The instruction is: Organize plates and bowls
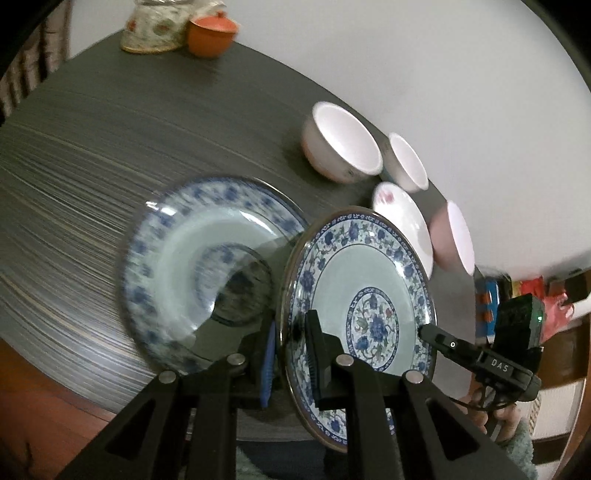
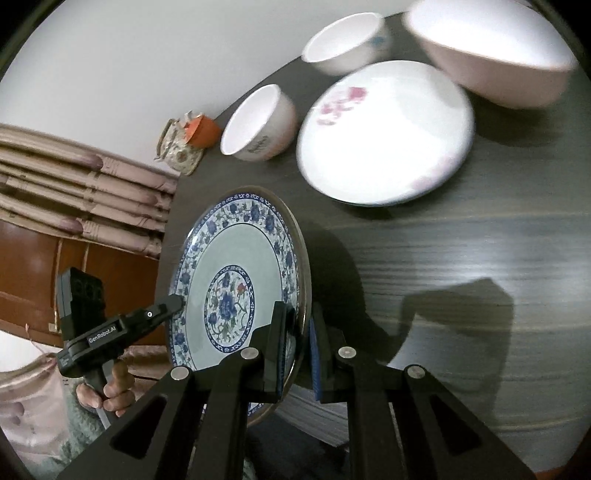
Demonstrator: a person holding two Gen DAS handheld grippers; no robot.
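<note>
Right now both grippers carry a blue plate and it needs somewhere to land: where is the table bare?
Bare dark table lies below the white floral plate. In the left wrist view, more lies between the second blue plate and the orange pot. The far edge is crowded with bowls.

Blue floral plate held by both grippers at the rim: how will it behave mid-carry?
Blue floral plate looks glazed and rigid, so probably slippery at the pads. The left gripper and right gripper pinch only opposite rims, so it may pivot. Likely breakable if it drops onto the table.
</note>
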